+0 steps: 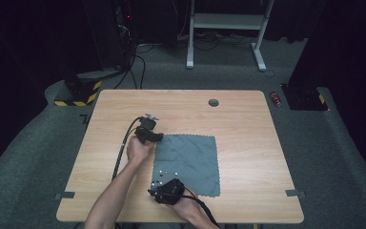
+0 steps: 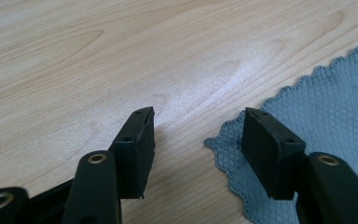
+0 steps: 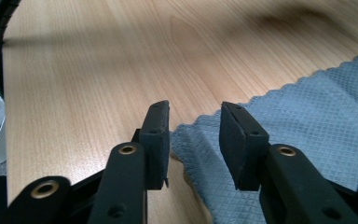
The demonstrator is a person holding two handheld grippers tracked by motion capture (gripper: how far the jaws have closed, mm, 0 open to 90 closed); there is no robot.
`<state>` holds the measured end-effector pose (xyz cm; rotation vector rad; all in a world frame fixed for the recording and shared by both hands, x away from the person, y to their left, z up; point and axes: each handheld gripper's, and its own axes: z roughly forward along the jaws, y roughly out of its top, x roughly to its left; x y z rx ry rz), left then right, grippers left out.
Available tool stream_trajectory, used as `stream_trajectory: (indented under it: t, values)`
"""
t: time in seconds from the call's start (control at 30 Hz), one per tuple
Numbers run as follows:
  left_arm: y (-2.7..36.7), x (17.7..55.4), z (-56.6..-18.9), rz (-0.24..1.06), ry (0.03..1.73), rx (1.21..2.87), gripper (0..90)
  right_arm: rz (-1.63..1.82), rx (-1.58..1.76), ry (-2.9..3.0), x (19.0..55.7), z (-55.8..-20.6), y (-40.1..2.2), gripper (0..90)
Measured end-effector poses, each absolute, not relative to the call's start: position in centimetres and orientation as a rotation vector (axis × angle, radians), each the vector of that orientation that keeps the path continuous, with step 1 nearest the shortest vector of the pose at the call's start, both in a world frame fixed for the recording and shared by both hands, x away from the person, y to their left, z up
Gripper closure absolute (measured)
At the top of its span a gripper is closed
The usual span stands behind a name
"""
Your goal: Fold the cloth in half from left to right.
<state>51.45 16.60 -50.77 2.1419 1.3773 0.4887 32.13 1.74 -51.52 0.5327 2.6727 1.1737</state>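
A grey cloth [image 1: 190,162] with scalloped edges lies flat on the wooden table [image 1: 238,119]. My left gripper [image 1: 161,137] is at the cloth's far left corner. In the left gripper view the left gripper [image 2: 199,112] is open, and the corner of the cloth [image 2: 326,102] lies on the wood between its pads, untouched. My right gripper [image 1: 151,192] is low at the near left corner. The right gripper [image 3: 195,106] shows a clear gap between its jaws, with a slightly raised corner of the cloth [image 3: 307,107] in it and no pad pressing.
A round cable hole [image 1: 213,102] sits near the table's far edge. Tape strips [image 1: 295,193] mark the near corners. Beyond the table stand a white desk frame [image 1: 226,21], a red can [image 1: 276,98] on the carpet and a yellow-and-black striped base [image 1: 76,98].
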Motion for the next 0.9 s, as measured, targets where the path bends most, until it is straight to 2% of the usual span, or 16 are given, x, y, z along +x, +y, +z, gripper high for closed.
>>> stream_trajectory:
  t: [0.23, 0.67, 0.73, 0.9]
  values:
    - [16.60, 51.34, -50.78, 0.462, 1.353, 2.138, 51.8, 1.108, 0.495, 2.703, 31.75, -52.10, 2.22, 61.0]
    - [15.92, 51.12, -50.64, 0.424, 1.264, 2.183, 81.3, 1.026, 0.461, 2.668, 31.55, -51.80, 2.50, 87.7]
    - [15.81, 51.10, -50.64, 0.415, 1.249, 2.190, 87.2, 1.021, 0.464, 2.669, 31.58, -51.77, 2.52, 88.6]
    - [15.92, 51.22, -50.60, 0.407, 1.242, 2.196, 89.2, 1.027, 0.454, 2.656, 31.47, -51.85, 2.50, 89.5]
